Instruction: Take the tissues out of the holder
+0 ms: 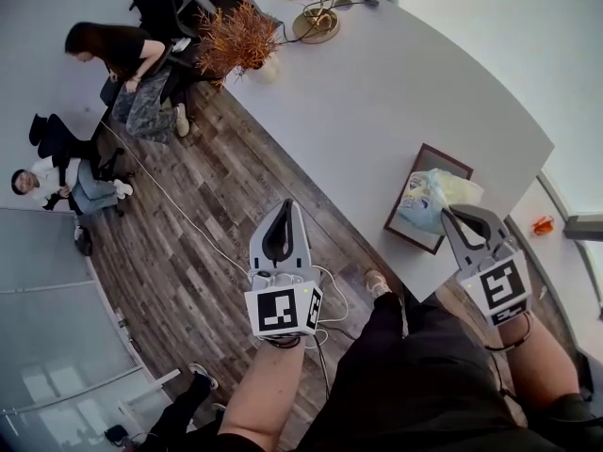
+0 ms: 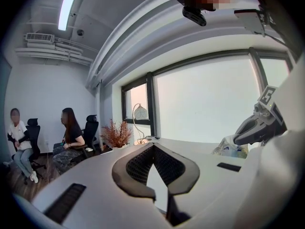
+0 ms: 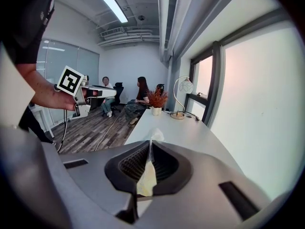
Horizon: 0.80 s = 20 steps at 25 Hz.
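My right jaws (image 3: 151, 143) are shut tight on a tissue (image 3: 146, 178). The pale, slightly yellowish sheet is pinched flat between the ribbed pads, and a small white tuft pokes out past the tips. In the head view these jaws (image 1: 454, 215) hang right over the near right edge of the tissue pack (image 1: 429, 196). I cannot tell from any view whether the sheet I hold is free of the pack or joined to it.

The pack is a soft, crinkled plastic one with blue and yellow print, and the lettering is too small to read. It lies in a dark brown holder (image 1: 407, 235), a flat rectangular frame set near the edge of the white surface (image 1: 396, 83) closest to me.

My left jaws (image 2: 152, 146) are together at the tips with nothing between them. In the head view they (image 1: 281, 211) are held off the surface, out over the wooden floor (image 1: 179, 243) and well apart from the holder. Each of my cubes carries black-and-white square markers, which are patterns, not words.

At the far end of the surface stand a lamp (image 1: 316, 24) with a round base and a coiled cable, and a pot of rust-coloured dried plant (image 1: 236, 38). Beyond them two people (image 1: 118, 59) sit on dark office chairs by the wall.
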Tool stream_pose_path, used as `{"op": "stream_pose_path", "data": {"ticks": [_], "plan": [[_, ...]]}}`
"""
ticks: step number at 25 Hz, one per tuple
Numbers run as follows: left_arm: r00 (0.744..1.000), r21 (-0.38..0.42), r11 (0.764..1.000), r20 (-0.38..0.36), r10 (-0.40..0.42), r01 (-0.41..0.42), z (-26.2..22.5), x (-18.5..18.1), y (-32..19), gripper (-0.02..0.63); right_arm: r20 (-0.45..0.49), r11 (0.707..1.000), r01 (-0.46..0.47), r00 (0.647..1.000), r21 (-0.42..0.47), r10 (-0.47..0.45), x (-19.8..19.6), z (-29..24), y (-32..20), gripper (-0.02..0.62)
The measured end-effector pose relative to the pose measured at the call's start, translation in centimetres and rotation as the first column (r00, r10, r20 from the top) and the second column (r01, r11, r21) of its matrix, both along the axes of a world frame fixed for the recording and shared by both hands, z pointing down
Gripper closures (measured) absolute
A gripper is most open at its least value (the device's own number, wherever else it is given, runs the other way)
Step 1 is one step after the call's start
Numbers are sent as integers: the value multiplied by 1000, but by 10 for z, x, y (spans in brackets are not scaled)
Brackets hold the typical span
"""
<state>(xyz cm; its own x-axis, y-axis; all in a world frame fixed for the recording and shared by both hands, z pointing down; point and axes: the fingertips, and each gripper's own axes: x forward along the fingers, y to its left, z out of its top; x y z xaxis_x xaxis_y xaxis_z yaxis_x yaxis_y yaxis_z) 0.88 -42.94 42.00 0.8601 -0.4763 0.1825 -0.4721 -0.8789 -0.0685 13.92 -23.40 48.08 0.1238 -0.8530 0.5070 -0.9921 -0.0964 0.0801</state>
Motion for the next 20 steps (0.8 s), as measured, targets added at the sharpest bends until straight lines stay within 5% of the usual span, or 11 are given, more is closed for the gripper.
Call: {"op": "stream_pose_path", "data": {"ticks": [20], "plan": [[997, 81, 996, -67, -32, 37, -71, -14, 0, 601, -91, 996, 3, 996, 84, 5, 9, -74, -2, 586]]}}
